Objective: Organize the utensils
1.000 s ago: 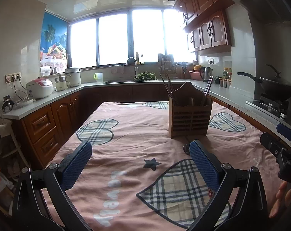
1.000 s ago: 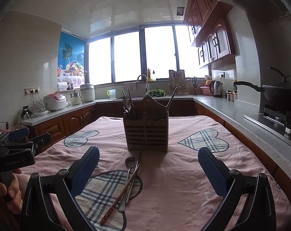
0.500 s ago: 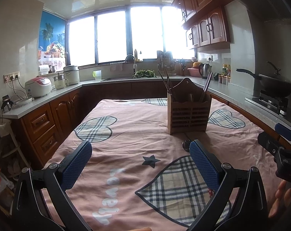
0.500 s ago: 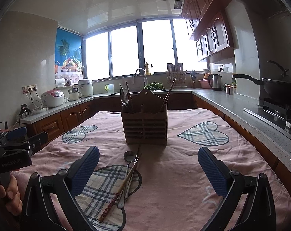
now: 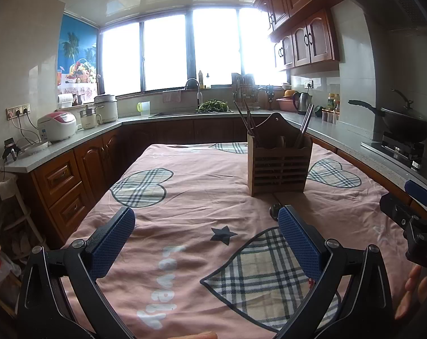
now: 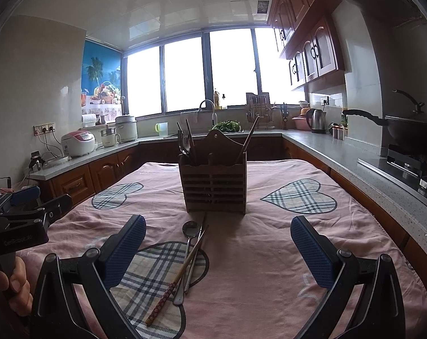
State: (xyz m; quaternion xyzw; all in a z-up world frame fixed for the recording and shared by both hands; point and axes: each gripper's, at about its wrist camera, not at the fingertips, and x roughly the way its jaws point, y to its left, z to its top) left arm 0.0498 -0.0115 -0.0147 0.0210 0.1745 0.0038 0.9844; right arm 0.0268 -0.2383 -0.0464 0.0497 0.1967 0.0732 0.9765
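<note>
A table under a pink cloth (image 6: 269,254) with plaid hearts fills the middle of the kitchen; counters (image 6: 340,152) run round it on three sides.

A wooden holder (image 6: 215,185) stands upright on the cloth, toward the far half of the table. Forks (image 6: 185,141) and dark chopsticks rise from its left compartment in the right wrist view; one chopstick (image 6: 250,135) leans out of its right side.

Loose utensils lie on the cloth just in front of the holder: a metal spoon (image 6: 189,228) with its bowl toward the holder, and a long chopstick (image 6: 176,279) with a patterned red end, crossing the spoon's handle. A further thin metal piece lies with them; its type cannot be told.

The right tongs (image 6: 217,250) hang above the cloth with both blue pads spread wide, gripping nothing. The loose utensils lie between the pads, nearer the left pad, not touching either.

The left tongs (image 5: 206,240) are likewise spread wide and grip nothing. From this view the holder (image 5: 279,166) stands ahead and to the right, well apart. Only the spoon's bowl (image 5: 275,208) shows, just beyond the right pad; the rest is hidden behind it.
</note>
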